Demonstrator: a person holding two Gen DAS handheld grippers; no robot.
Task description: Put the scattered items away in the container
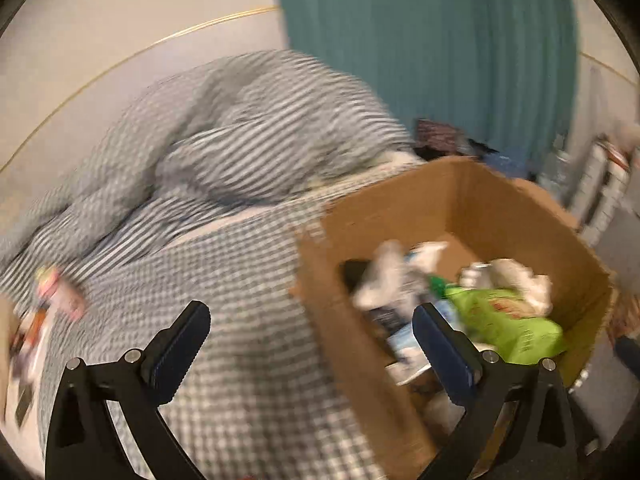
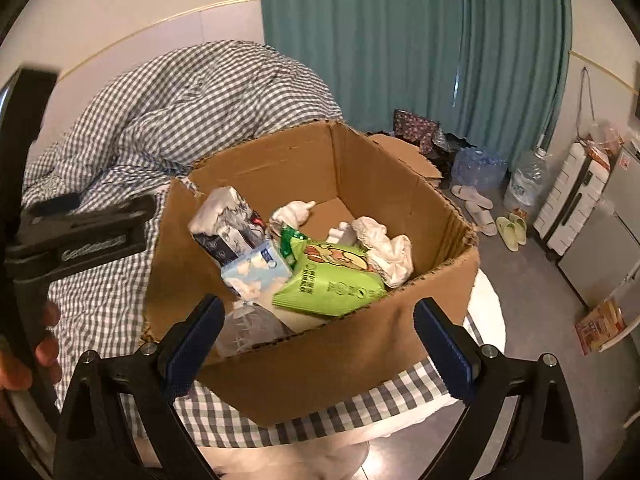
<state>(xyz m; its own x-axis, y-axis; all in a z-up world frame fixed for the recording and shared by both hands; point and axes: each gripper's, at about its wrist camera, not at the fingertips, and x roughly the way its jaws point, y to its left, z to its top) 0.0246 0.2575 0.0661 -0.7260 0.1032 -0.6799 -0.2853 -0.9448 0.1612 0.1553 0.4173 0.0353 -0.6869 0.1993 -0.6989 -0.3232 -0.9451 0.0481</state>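
A brown cardboard box stands on the checked bed, its near wall just beyond my right gripper, which is open and empty. Inside lie a green packet, a pale blue tissue pack, a crumpled white cloth, a clear plastic bottle and a dark pack. In the blurred left wrist view my left gripper is open and empty over the left wall of the box. A pink item and other small items lie on the bed far left.
A heaped checked duvet fills the bed behind the box. A green curtain hangs at the back. On the floor to the right are slippers, water bottles and a white suitcase. A hand shows at the left edge.
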